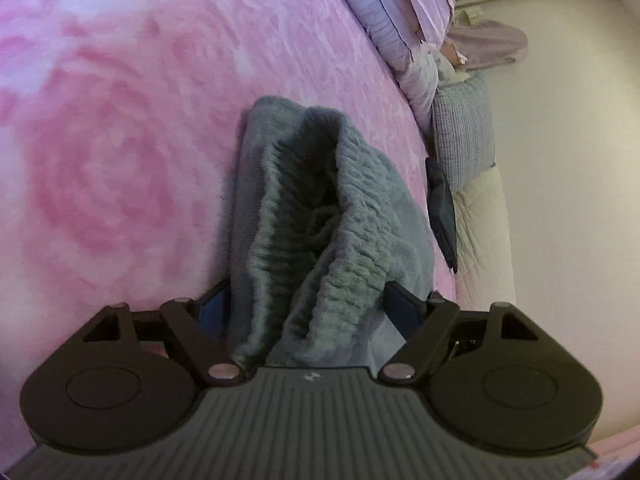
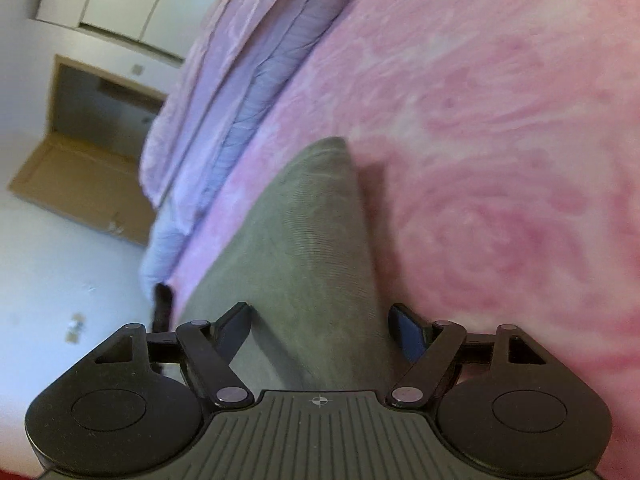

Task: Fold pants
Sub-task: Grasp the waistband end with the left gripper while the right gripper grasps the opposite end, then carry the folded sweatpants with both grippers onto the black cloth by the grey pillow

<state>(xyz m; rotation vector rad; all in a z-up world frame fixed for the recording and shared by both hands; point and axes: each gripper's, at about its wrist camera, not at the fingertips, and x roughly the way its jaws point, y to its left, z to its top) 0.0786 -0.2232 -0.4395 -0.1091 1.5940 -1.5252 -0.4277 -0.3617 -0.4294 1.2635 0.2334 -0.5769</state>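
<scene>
Markings: no brand or readable text anywhere; small light emblem on left gripper [image 1: 310,304] housing at 6 o'clock; small crosshair mark on right gripper [image 2: 320,330] housing at 6 o'clock
Pants [image 1: 320,208]: grey, ribbed knit; lying on pink bedspread [image 1: 120,120]; elastic waistband end gaping toward left wrist camera; rest running off toward 12 o'clock
Left jaws: wide apart; bunched waistband filling the gap between both fingers, cloth against them at 9 and 3 o'clock; firm pinch or loose contact: cannot tell
Right jaws: wide apart; flat grey strip of pants [image 2: 312,240] running up the middle from 6 toward 12 o'clock; clear gap to left finger; right finger near cloth edge, contact not clear; nothing clamped
Pants end, right view: rounded tip at about 12 o'clock of the jaws, resting on bedspread [image 2: 500,120]
Bedding: lilac folded quilt [image 1: 380,12] at 1 o'clock in left view; same quilt [image 2: 240,80] at 11 o'clock in right view
Pillow [image 1: 464,128]: grey checked, at 2 o'clock, bed edge
Dark cloth [image 1: 442,212]: at 3 o'clock, draped over bed edge
Floor: pale; cardboard box [image 2: 92,184] at 9 o'clock in right view
Sharpness: right view blurred
</scene>
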